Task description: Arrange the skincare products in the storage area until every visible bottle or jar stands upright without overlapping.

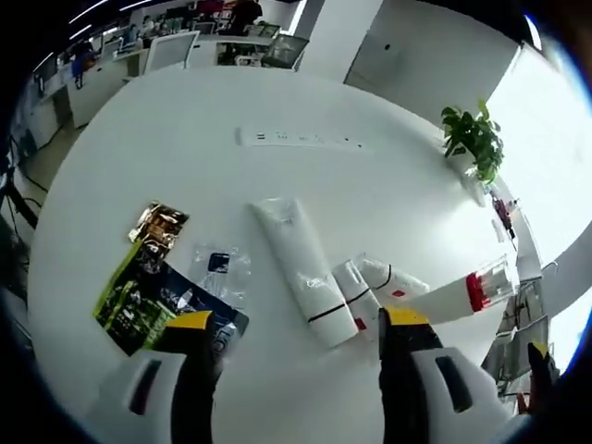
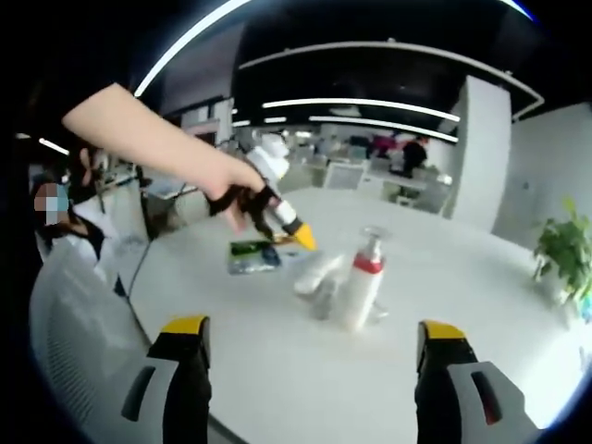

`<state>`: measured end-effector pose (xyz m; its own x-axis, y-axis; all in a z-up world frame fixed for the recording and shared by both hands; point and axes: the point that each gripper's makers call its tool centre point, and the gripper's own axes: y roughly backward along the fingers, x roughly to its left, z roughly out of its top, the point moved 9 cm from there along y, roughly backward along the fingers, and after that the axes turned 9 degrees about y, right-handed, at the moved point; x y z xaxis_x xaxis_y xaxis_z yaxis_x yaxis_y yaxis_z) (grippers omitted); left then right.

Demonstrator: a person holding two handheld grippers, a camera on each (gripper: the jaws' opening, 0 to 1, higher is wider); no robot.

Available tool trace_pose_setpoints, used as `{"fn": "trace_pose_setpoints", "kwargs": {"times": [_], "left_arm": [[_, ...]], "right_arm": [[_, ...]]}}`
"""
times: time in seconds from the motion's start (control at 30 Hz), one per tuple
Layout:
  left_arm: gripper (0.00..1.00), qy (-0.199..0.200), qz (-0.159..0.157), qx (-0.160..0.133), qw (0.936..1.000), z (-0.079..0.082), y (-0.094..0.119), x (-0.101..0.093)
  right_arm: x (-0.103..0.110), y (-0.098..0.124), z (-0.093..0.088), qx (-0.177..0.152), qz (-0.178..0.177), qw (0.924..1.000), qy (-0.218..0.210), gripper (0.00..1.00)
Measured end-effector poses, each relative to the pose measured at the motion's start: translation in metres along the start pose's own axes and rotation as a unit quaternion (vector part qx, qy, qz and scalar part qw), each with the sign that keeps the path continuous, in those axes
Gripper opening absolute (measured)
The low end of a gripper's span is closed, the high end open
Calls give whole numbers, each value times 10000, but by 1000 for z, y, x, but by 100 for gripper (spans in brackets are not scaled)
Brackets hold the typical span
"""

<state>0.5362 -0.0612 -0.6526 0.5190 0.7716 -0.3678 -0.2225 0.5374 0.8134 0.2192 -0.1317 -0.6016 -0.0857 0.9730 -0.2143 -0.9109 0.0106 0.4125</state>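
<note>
Left gripper view: round white table (image 1: pixel 185 139) across the frame; long white squeeze tube (image 1: pixel 303 271) lying flat at centre, two shorter white tubes (image 1: pixel 356 296) beside it, red-collared white pump bottle (image 1: pixel 462 294) toppled at right. Left gripper (image 1: pixel 296 328) open, empty, bottom edge. Right gripper view: same bottle (image 2: pixel 361 291) at centre, seemingly upright; right gripper (image 2: pixel 310 338) open. Mostly undone; tubes unraised.

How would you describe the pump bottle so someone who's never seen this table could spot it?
On the round white table, look to the cluster of white tubes near the leafy potted plant. The pump bottle is at the end nearest that plant. It is white like the tubes, but it alone has a red collar under a clear pump head.
</note>
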Motion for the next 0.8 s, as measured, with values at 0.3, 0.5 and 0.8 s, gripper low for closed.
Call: {"fn": "trace_pose_setpoints", "kwargs": {"times": [0.3,0.5,0.8], "left_arm": [[65,94,85,193,9997,11,-25,-4],[65,51,101,268,9996,21,-35,-10],[62,413,235,293,9984,36,-56,-15]], "right_arm": [[2,-2,-4,216,5,9997,75,94],[-1,0,-7,281,-89,9996,19,94],[0,-2,-8,359,-53,9993,59,94]]}}
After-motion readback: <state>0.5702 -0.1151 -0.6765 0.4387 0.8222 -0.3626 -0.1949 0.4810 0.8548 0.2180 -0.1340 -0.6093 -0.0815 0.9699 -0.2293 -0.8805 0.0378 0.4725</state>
